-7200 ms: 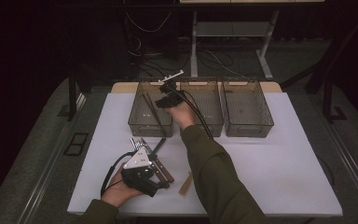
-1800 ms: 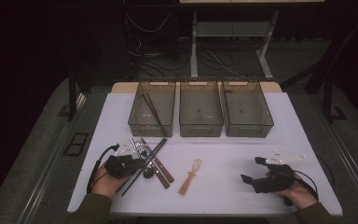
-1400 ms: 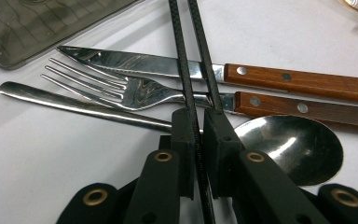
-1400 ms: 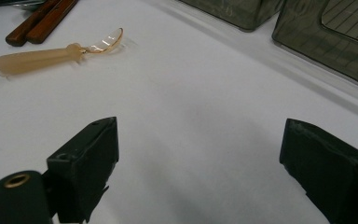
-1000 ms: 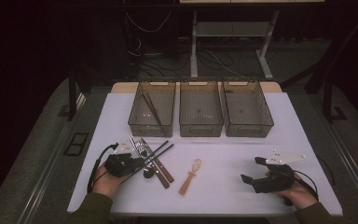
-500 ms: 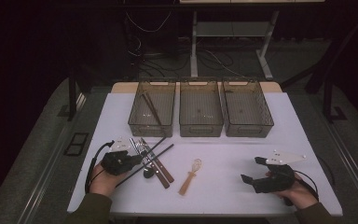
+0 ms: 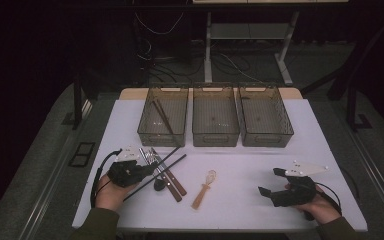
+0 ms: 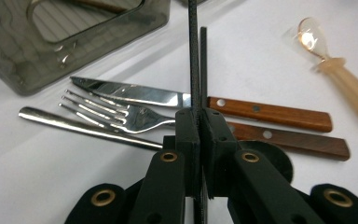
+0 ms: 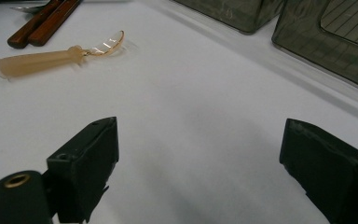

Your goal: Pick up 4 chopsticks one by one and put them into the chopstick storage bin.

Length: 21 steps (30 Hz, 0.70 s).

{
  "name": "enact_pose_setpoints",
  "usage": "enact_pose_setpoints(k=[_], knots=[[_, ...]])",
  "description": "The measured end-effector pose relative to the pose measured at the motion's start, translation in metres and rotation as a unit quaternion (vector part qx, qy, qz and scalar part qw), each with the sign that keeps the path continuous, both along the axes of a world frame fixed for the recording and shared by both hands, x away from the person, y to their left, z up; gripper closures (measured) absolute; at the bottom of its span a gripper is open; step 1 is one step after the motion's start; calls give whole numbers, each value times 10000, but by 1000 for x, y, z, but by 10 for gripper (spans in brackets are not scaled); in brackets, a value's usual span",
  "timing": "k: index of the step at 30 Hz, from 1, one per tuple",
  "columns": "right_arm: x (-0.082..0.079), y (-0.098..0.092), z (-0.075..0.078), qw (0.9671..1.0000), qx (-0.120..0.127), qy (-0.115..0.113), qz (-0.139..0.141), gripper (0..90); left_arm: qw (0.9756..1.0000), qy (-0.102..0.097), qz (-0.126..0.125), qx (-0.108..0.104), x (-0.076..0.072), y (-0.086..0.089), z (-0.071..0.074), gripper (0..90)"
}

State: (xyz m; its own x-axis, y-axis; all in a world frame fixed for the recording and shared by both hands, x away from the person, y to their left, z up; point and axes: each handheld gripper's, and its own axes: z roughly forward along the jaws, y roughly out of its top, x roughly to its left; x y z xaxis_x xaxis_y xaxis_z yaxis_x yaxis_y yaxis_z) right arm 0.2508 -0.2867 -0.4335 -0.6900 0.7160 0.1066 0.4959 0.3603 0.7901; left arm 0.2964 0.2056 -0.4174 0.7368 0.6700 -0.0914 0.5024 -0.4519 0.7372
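Clearly the step in hand is lifting the pair of black chopsticks [image 7: 156, 171] off the cutlery pile and carrying it to the left bin [image 7: 163, 116], where other sticks already lie.

In the high view the left gripper [image 7: 139, 172] sits at the table's left front with the sticks slanting up and away from it toward the bins, while the right gripper [image 7: 276, 186] rests well apart at the right front.

In the left gripper view the jaws are pressed nearly together on both sticks, just above the fork [image 8: 116, 112], the knife [image 8: 196, 100] and a steel handle [image 8: 86, 128]. I judge a straight lift best, so the sticks clear the fork tines without dragging them.

In the right gripper view the jaws stand wide and hold nothing; the clear spoon [image 9: 58, 55] lies ahead.
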Motion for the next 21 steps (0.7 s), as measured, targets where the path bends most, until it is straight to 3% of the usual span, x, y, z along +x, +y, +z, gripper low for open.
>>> enact_pose_setpoints(k=[10, 21], knots=[[2, -1, 0, 10000, 39, -47, -42, 117, 9994, -78, -84, -340, -1, -2, 10, 854], [8, 4, -3, 9999, 115, -49, 37, 117, 9990, -118, -55, -418, 4, -5, 15, 854]])
